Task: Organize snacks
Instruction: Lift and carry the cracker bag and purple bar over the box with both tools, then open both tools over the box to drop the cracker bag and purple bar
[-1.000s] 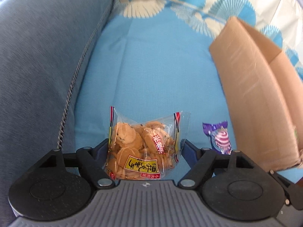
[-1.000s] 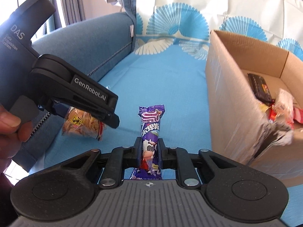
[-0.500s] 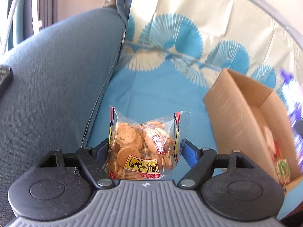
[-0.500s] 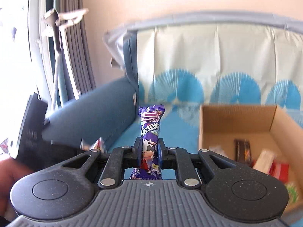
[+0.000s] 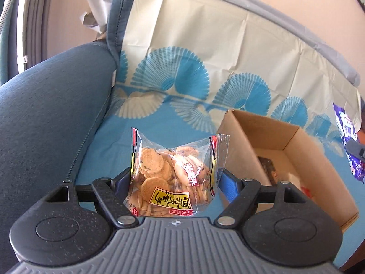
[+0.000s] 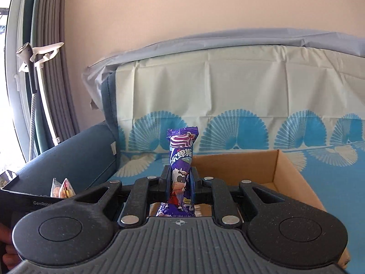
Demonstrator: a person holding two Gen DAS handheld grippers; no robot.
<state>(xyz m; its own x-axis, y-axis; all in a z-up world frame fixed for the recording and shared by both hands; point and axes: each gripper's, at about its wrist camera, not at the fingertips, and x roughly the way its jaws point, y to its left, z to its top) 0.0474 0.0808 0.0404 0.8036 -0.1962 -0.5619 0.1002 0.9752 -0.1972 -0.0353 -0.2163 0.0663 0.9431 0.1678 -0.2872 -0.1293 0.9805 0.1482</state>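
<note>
Both snacks are now up off the sofa: the left gripper (image 5: 176, 178) squeezes the cookie bag (image 5: 174, 178) and the right gripper (image 6: 180, 182) pinches the purple candy (image 6: 181, 171), closer to the box (image 5: 294, 157), so dropping in looks next.

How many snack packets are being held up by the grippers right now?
2. A clear cookie bag with a yellow label sits clamped in the left gripper; a purple wrapped candy stick is pinched in the right gripper. More snacks lie in the brown cardboard box, partly hidden.
</note>
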